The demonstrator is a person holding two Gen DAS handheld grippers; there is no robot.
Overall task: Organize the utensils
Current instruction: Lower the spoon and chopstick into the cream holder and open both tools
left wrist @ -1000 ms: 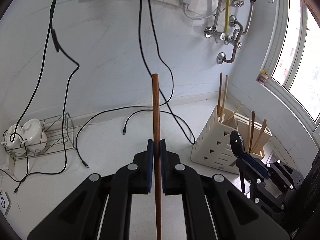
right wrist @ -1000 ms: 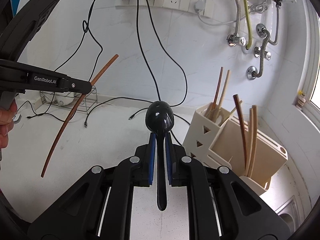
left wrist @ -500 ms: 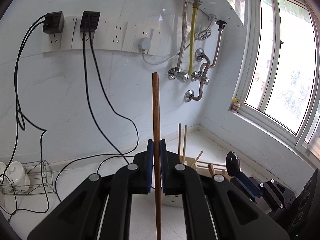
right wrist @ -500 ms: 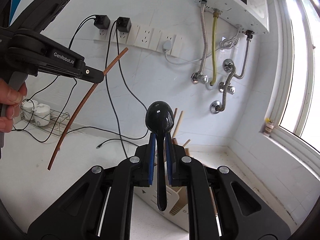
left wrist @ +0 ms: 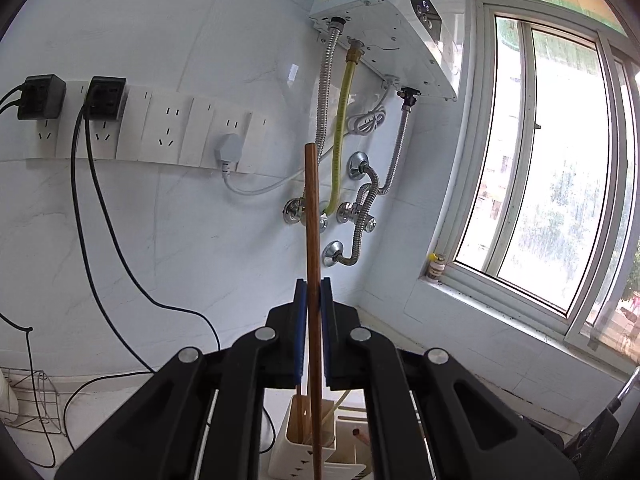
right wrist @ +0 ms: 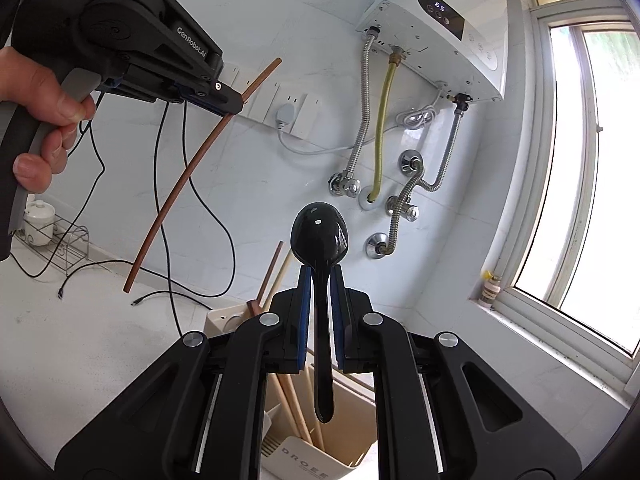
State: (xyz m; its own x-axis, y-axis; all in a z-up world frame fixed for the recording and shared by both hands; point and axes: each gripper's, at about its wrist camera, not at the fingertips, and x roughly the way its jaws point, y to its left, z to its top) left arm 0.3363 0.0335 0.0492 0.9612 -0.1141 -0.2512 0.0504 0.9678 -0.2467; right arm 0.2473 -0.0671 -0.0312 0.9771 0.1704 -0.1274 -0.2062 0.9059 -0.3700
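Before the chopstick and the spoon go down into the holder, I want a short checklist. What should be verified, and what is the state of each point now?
1. Left gripper shut on the brown chopstick: ok.
2. Right gripper shut on the black spoon: ok.
3. Chopstick lower end over the cream utensil holder: ok in the left wrist view, though depth is unsure.
4. Spoon handle tip above a holder compartment: ok; it hangs over the holder.
5. Free room among the chopsticks already in the holder: cannot tell.
6. The two grippers apart from each other: ok.
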